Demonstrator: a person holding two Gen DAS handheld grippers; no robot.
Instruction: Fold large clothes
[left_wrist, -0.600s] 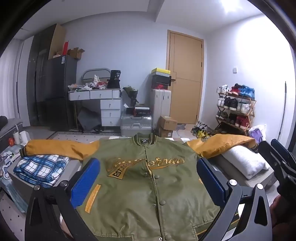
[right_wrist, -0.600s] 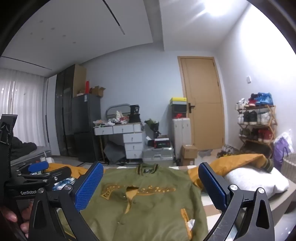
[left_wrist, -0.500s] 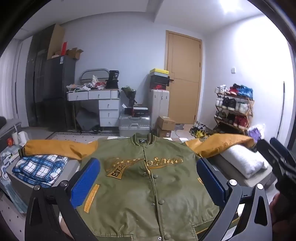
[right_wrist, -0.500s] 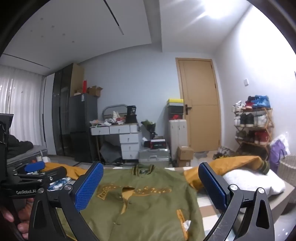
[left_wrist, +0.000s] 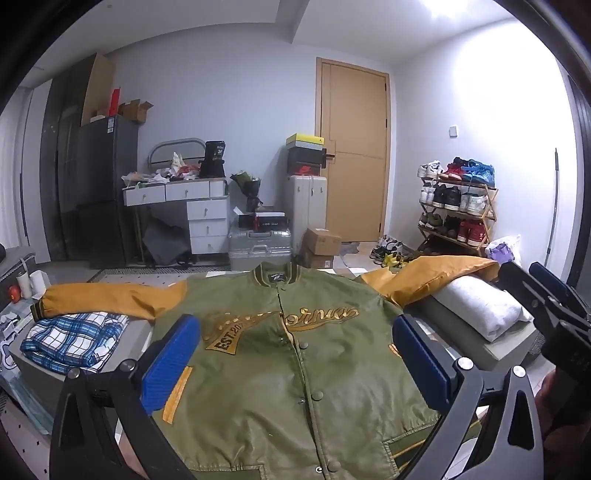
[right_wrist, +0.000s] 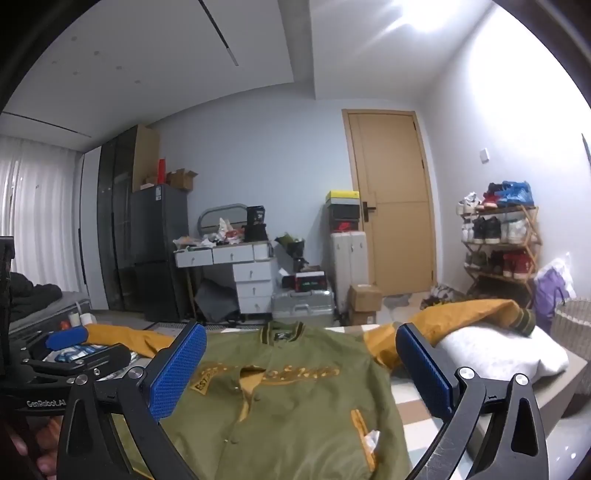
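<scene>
While spread flat, front up, snaps closed, on bed (left_wrist: 509, 347): olive varsity jacket (left_wrist: 295, 362), collar at far edge, mustard sleeves stretched left and right. Right sleeve (left_wrist: 436, 273) draped over white pillow (left_wrist: 480, 306). Left of jacket, under left sleeve: folded blue plaid shirt (left_wrist: 70, 336). Left gripper (left_wrist: 291, 354) above jacket's near half, tilted down, jaws fully apart, holding nothing. Right gripper (right_wrist: 299, 369) level, near jacket's right side, jaws fully apart, holding nothing. Far wall: door (left_wrist: 354, 147), shoe rack (left_wrist: 458, 206).
</scene>
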